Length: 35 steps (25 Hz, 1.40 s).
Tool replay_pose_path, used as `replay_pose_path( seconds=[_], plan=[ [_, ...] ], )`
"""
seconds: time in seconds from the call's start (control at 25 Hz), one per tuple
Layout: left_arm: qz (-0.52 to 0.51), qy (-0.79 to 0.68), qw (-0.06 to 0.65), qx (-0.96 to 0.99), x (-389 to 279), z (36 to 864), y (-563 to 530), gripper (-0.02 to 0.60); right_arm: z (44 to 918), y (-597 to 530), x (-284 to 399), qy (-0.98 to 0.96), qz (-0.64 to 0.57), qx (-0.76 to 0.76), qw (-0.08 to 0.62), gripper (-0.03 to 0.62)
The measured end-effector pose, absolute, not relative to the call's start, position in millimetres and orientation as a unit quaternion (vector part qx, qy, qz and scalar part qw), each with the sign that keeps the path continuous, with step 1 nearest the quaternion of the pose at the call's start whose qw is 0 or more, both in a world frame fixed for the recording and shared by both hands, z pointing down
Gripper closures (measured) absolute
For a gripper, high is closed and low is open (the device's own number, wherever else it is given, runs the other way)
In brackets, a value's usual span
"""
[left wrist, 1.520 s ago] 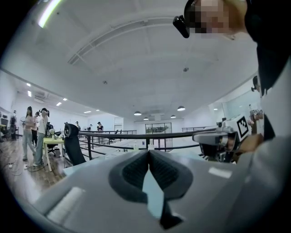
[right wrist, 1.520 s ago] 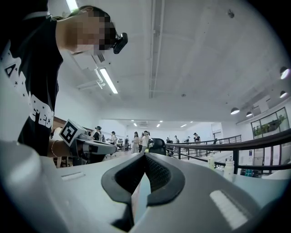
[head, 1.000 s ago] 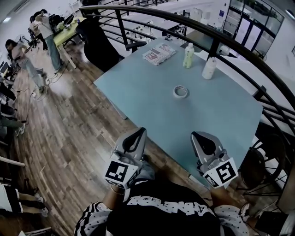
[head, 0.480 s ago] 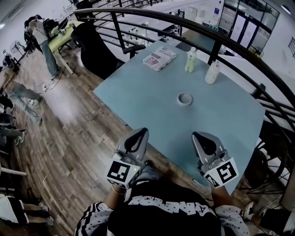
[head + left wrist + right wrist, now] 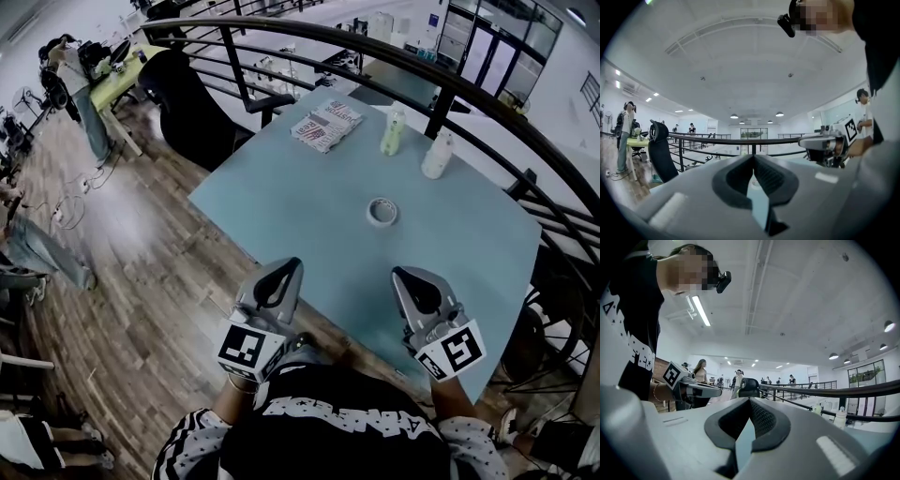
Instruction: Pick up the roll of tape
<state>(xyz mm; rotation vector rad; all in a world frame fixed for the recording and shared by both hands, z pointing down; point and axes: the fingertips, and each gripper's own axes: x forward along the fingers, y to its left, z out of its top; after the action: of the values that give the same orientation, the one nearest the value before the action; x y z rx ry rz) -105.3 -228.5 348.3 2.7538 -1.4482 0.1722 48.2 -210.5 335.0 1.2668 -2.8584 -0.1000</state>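
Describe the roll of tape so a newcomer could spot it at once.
Find the pale blue square table beside the dark curved metal railing. Near its middle lies the small white roll of tape, flat and alone. Unlike the upright pale green bottle, white bottle and printed packet beyond, it is a ring.

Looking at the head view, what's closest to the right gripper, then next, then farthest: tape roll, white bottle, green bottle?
From the right gripper:
1. roll of tape, in the middle, just ahead.
2. white bottle, at the far side.
3. green bottle, left of the white one, slightly farther.
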Motion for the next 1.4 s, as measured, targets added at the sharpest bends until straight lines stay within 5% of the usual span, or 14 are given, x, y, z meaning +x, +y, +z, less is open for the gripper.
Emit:
replay_pose_path(
  seconds=[1.04,1.4],
  plan=[
    [0.048,-0.415,0.005,0.909,-180,358,-319,0.581,347,-282,-22,-0.881,-0.034,0.470,0.048,0.589],
    [0.056,-0.394,0.022,0.917,-167,385,-344,0.581,381,-307,2,-0.854,-0.012,0.512,0.088,0.589]
  ],
)
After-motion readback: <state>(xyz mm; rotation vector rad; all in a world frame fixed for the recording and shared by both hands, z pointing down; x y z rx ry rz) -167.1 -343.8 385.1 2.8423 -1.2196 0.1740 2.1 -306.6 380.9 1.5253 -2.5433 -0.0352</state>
